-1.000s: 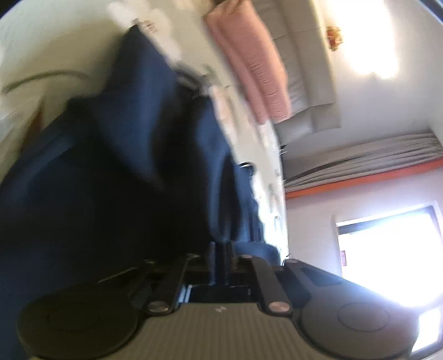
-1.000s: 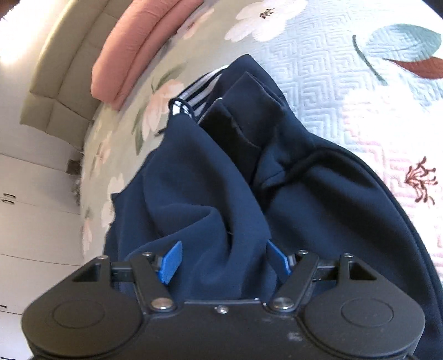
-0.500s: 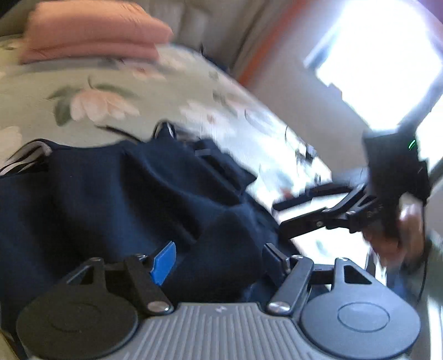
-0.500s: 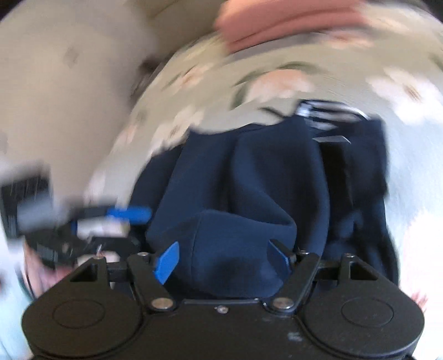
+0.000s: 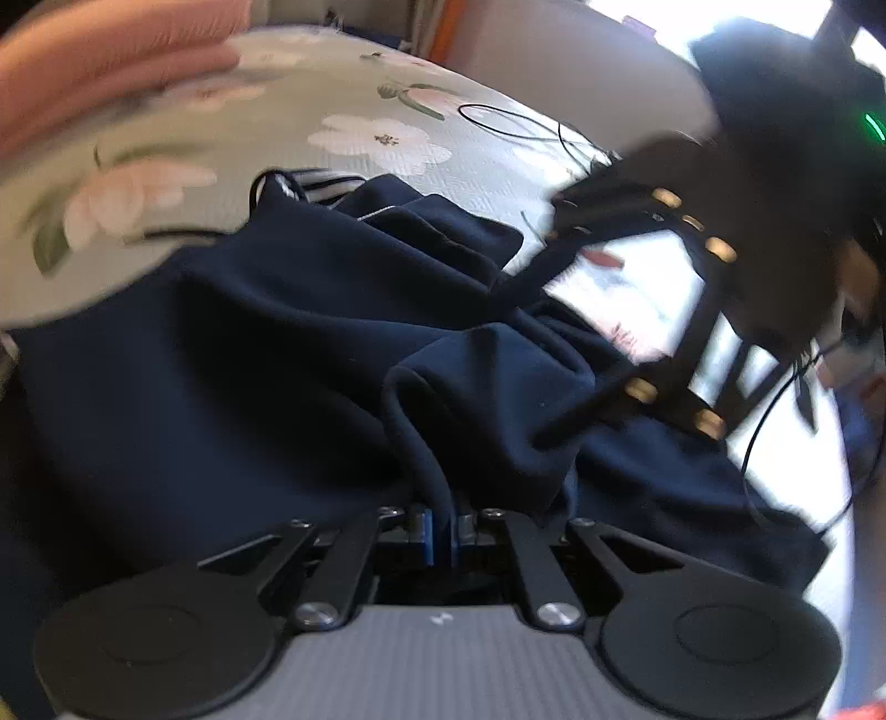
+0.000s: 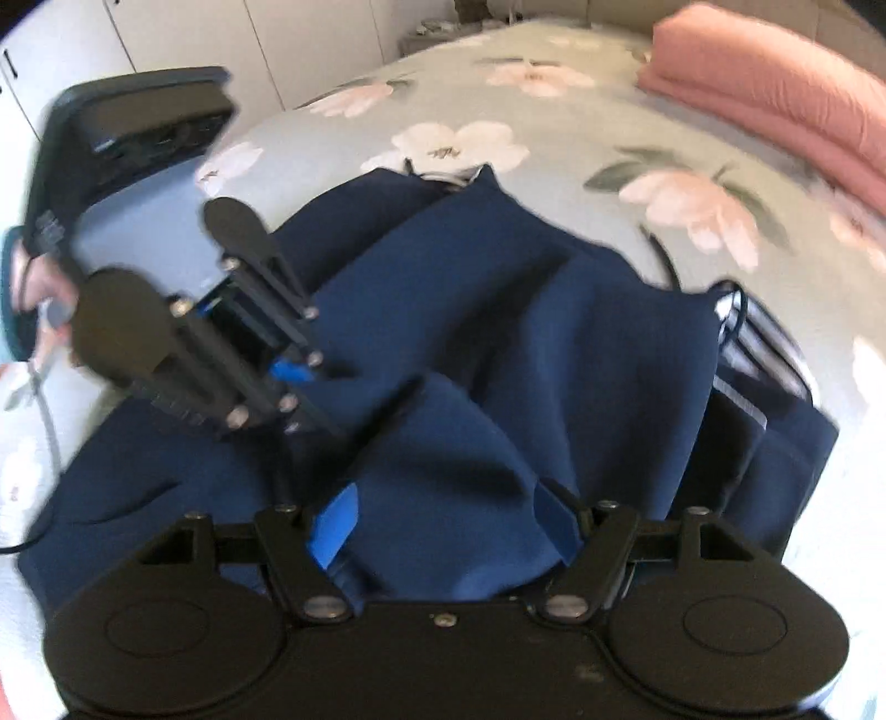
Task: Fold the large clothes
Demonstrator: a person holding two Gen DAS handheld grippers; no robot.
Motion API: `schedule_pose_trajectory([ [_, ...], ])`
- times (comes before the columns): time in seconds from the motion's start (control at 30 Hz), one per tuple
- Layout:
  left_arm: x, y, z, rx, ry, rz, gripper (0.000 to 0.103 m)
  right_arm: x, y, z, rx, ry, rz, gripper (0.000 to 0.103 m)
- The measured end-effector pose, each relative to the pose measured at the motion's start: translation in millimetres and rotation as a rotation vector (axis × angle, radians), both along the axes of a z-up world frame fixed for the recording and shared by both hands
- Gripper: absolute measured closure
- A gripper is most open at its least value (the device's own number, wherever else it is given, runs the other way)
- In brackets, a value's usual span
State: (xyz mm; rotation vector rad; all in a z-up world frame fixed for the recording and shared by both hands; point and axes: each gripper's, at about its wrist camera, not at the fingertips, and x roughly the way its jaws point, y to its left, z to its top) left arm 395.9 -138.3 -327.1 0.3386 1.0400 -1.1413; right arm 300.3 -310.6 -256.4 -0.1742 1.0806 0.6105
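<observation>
Pinching a fold of dark navy cotton garment betw. blue pads: left gripper, jaws just snapped together w/ cloth edge caught betw. them, black linkage arms drawn in tight. Spread wide at other wrist: right gripper, blue pads well apart, a hump of the same navy fabric bulging up betw. them; pads pressing or not, can't tell. Seen also from left wrist view at upper right, blurred, black frame w/ brass-coloured screws, over garment's far edge. Heaped in loose creases across pale green quilted bedspread w/ pink & white flower print, garment's striped white trim showing at one end. Lying on bedspread past the garment in left view: thin black cable, looped. Folded at the bed's far edge: salmon-pink blanket, well apart from the garment. Behind, in right view: white cupboard doors. Partly visible behind each gripper, blurred: a hand of the person.
</observation>
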Motion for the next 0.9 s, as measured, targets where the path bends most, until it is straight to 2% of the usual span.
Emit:
schedule_pose_trajectory([
  [0.1, -3, 4, 18, -0.03, -0.047, -0.025, 0.097, 12, 1, -4, 0.062, 0.025, 0.039, 0.018],
  [0.17, -1, 2, 31, -0.025, -0.113, -0.033, 0.097, 18, -1, 0, 0.113, 0.039, 0.052, 0.019],
  [0.2, -1, 5, 38, -0.02, -0.14, -0.026, 0.097, 22, -4, 5, 0.148, 0.028, 0.049, 0.035],
  [0.23, 4, 6, 45, -0.022, -0.169, -0.009, 0.097, 26, -6, 10, 0.166, 0.009, 0.048, 0.074],
  [0.27, 9, 5, 50, -0.032, -0.189, 0.015, 0.097, 30, -10, 18, 0.182, -0.017, 0.044, 0.083],
  [0.33, 20, 11, 68, -0.068, -0.23, 0.089, 0.097, 38, -14, 37, 0.186, -0.089, 0.026, 0.085],
  [0.43, 24, 20, 99, -0.151, -0.334, 0.192, 0.097, 37, -16, 76, 0.172, -0.241, -0.006, 0.085],
  [0.53, 5, 28, 116, -0.19, -0.447, 0.199, 0.097, 14, -10, 102, 0.138, -0.369, -0.014, 0.086],
  [0.6, -18, 28, 107, -0.147, -0.506, 0.164, 0.095, -15, 2, 98, 0.076, -0.419, 0.015, 0.086],
  [0.67, -47, 27, 78, -0.068, -0.531, 0.105, 0.092, -41, 15, 73, 0.014, -0.395, 0.033, 0.085],
  [0.7, -58, 25, 59, -0.025, -0.502, 0.071, 0.09, -53, 22, 54, -0.011, -0.357, 0.041, 0.085],
  [0.77, -82, 24, 17, 0.076, -0.425, 0.003, 0.089, -76, 29, 7, -0.042, -0.218, 0.054, 0.083],
  [0.8, -94, 26, 1, 0.103, -0.393, -0.015, 0.086, -88, 32, -12, -0.05, -0.157, 0.058, 0.079],
  [0.87, -110, 34, -18, 0.137, -0.314, -0.038, 0.086, -110, 33, -35, -0.062, -0.086, 0.046, 0.079],
  [0.9, -113, 39, -22, 0.143, -0.26, -0.04, 0.086, -116, 30, -36, -0.05, -0.072, 0.034, 0.079],
])
